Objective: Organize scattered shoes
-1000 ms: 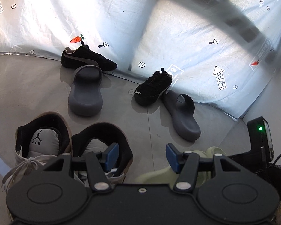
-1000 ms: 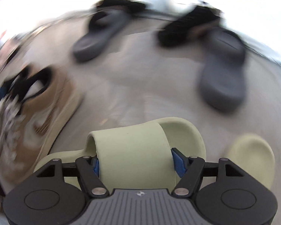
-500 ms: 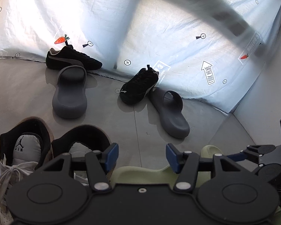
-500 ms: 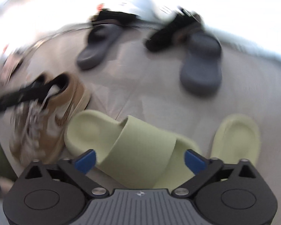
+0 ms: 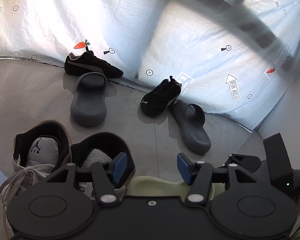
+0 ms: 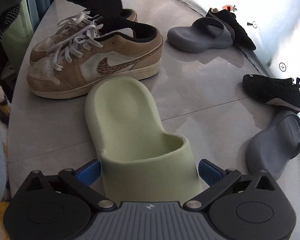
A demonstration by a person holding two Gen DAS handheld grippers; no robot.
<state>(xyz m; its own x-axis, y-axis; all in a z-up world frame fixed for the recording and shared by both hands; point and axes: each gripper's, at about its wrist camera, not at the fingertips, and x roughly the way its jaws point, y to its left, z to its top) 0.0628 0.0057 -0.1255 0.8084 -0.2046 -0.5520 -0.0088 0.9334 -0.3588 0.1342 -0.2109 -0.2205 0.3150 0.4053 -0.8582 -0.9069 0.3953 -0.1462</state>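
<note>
**Claw check: right one straddling the green slide, left one holding nothing**

Your right claw (image 6: pixel 149 171) is spread wide with the strap end of the pale green slide (image 6: pixel 134 132) sitting between its blue pads (image 6: pixel 89 172); can't tell if they actually touch the foam. That slide is matte, chunky, lying sole-down on the grey counter (image 6: pixel 190 92), its heel just beside the tan and white sneaker (image 6: pixel 102 64) with white laces. A second one of those sits right behind it.

Your left claw (image 5: pixel 151 167) is parted too, gripping nothing, hovering over the sneaker collars and the green slide's edge (image 5: pixel 160 186).

Further back: one dark grey slide (image 6: pixel 200 36) touching a black suede sneaker (image 6: pixel 232 27) by the foil wall, and the other grey slide (image 6: pixel 276 148) just beside the other black sneaker (image 6: pixel 274 92).
</note>
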